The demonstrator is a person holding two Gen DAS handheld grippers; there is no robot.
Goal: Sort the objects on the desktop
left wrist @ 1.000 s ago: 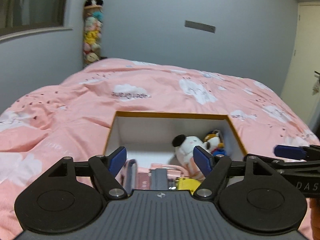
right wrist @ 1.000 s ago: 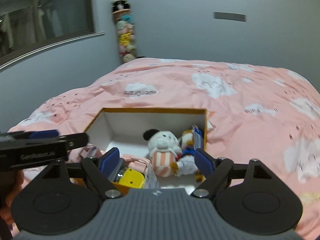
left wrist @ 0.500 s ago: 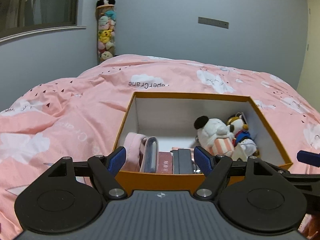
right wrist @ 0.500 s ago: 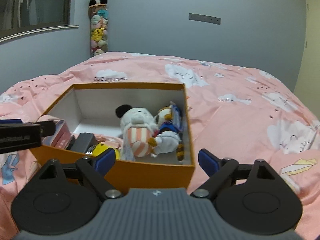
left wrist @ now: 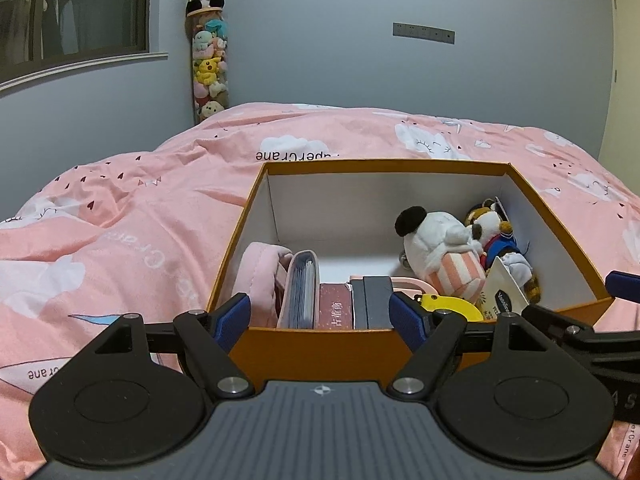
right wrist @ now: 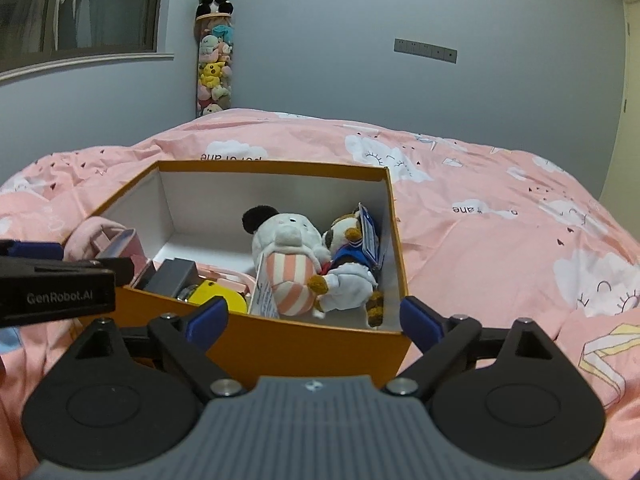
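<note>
An orange box (left wrist: 320, 350) with white walls sits on the pink bed; it also shows in the right wrist view (right wrist: 304, 344). It holds a white plush with a black ear (left wrist: 438, 250) (right wrist: 286, 248), a brown dog plush in blue (left wrist: 494, 236) (right wrist: 348, 258), a pink pouch (left wrist: 262, 270), a pink wallet (left wrist: 300, 290), a red booklet (left wrist: 336, 312), a dark case (left wrist: 378, 300) and a yellow round item (left wrist: 448, 306) (right wrist: 216, 296). My left gripper (left wrist: 320, 318) is open and empty before the box's near wall. My right gripper (right wrist: 314, 318) is open and empty at the near right corner.
The pink quilt (right wrist: 500, 220) with cloud prints covers the bed around the box. A tall tube of plush toys topped by a panda (left wrist: 206, 52) stands in the far wall corner. A window (left wrist: 72, 12) is at the upper left.
Both grippers have drawn back from over the box and now sit lower, in front of its near wall. More of the box's contents show. Both stay open and empty.
</note>
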